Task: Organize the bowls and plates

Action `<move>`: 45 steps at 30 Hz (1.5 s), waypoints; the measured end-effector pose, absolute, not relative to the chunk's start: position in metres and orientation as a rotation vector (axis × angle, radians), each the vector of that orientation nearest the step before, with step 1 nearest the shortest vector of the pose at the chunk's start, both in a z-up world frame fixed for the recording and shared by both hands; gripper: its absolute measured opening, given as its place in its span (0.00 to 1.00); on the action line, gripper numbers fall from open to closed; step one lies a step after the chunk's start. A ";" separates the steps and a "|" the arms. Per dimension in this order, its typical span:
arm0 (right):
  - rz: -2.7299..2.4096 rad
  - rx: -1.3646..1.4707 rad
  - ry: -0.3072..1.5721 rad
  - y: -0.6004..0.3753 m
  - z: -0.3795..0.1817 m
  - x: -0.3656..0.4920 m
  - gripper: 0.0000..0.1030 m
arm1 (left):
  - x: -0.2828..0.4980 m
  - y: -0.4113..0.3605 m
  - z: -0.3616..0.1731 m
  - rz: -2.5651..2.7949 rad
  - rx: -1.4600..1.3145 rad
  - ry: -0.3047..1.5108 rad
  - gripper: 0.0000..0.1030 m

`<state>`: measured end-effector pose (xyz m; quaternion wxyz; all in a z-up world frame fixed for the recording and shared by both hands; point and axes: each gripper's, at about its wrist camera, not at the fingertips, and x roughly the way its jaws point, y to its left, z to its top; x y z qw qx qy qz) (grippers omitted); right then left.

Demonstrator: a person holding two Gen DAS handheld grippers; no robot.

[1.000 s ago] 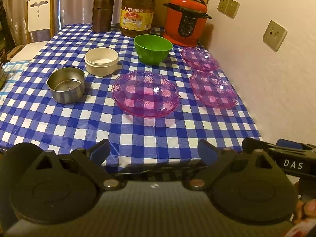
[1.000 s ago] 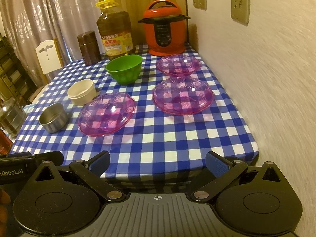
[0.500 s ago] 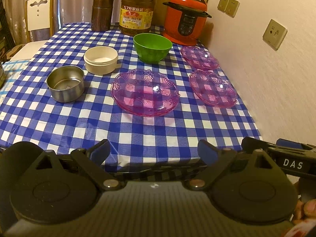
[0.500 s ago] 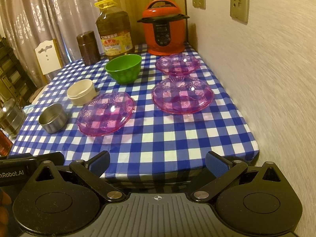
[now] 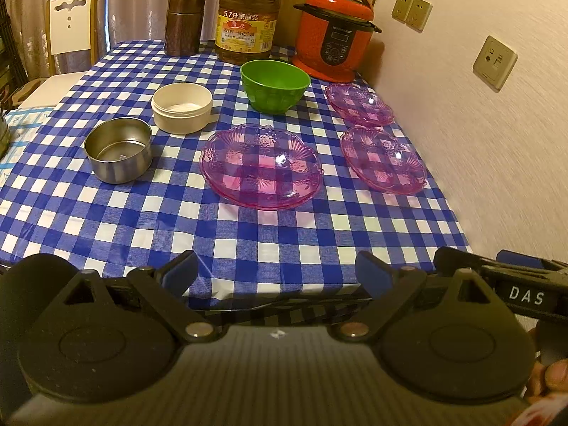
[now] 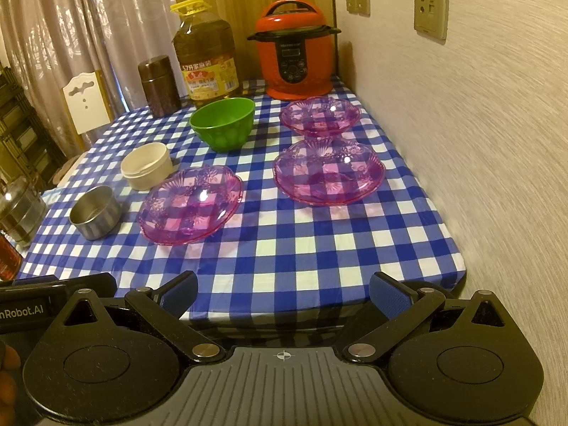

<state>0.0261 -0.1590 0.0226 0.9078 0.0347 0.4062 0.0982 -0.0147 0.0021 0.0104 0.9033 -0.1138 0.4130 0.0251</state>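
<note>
In front of the green bowl (image 5: 274, 85) lie three pink plates (image 5: 261, 165), apart on the bench (image 5: 248, 234); left claw (image 5: 277, 273) and right claw (image 6: 284, 293) gape wide, empty, before its near edge.

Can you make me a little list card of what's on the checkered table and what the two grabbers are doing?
plates: three purple plates, none stacked
bowls: green bowl, cream bowl, steel bowl
back row: brown canister, oil bottle, red cooker
left hand-held gripper: open, empty
right hand-held gripper: open, empty
</note>
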 end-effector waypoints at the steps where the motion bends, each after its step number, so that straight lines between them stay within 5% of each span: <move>1: 0.203 0.070 0.838 -0.159 0.023 0.026 0.99 | -0.015 0.002 0.010 0.052 -0.235 0.854 0.91; 45: 0.196 0.110 0.855 -0.161 0.012 0.036 0.99 | -0.005 0.011 0.001 0.076 -0.261 0.878 0.91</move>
